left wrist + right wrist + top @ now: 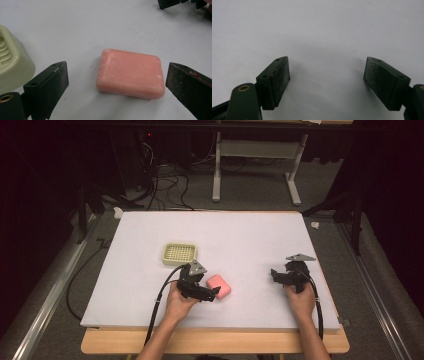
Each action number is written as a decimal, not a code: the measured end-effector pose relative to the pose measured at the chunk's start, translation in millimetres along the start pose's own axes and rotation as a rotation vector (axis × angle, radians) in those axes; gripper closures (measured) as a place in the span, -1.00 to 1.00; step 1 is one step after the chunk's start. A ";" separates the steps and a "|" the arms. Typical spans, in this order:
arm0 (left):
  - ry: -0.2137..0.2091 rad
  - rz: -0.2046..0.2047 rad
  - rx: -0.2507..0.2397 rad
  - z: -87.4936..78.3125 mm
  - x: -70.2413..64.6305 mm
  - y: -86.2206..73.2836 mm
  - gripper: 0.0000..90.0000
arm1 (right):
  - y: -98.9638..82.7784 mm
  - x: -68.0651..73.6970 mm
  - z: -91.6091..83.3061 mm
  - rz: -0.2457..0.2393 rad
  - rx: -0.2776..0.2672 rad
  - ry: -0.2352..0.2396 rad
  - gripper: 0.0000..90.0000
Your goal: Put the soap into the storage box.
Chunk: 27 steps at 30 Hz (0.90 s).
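Observation:
A pink bar of soap lies flat on the white table, just right of centre at the front. My left gripper is open and low over it; in the left gripper view the soap lies between the two jaws, with a gap on each side of it. A cream soap dish with a slotted top stands behind and to the left of the soap, and its corner shows beside the left jaw. My right gripper is open over bare table, well to the right.
The white sheet covers a wooden table whose front edge shows near the person. Cables and a metal stand lie on the floor beyond the far edge. The other gripper's black tips show far off in the left gripper view.

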State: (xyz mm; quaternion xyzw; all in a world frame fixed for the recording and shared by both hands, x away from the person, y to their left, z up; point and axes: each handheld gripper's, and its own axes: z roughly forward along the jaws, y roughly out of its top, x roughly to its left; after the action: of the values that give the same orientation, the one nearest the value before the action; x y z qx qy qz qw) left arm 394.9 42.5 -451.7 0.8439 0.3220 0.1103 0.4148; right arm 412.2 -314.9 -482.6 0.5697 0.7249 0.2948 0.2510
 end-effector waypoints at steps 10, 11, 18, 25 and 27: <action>0.000 0.033 0.035 13.8 -6.9 3.9 -0.89 | 0.0 0.0 0.0 0.000 0.000 0.000 -0.52; -0.002 0.036 0.039 15.5 -7.8 4.5 -0.89 | 0.0 0.0 0.0 0.000 0.000 0.000 -0.52; -0.003 0.049 0.070 27.5 -11.2 5.6 -0.89 | 0.0 0.0 0.0 0.000 0.000 0.000 -0.52; -0.017 0.062 0.112 37.7 -12.1 3.3 -0.90 | 0.0 0.0 0.0 0.000 0.000 0.000 -0.52; -0.015 0.065 0.122 40.1 -12.0 2.6 -0.90 | 0.0 0.0 0.0 0.000 0.000 0.000 -0.52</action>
State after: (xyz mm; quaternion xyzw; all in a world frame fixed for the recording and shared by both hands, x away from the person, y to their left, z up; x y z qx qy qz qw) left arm 405.0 8.5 -474.0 0.8784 0.2976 0.0976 0.3610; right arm 412.2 -315.0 -482.6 0.5695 0.7251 0.2948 0.2509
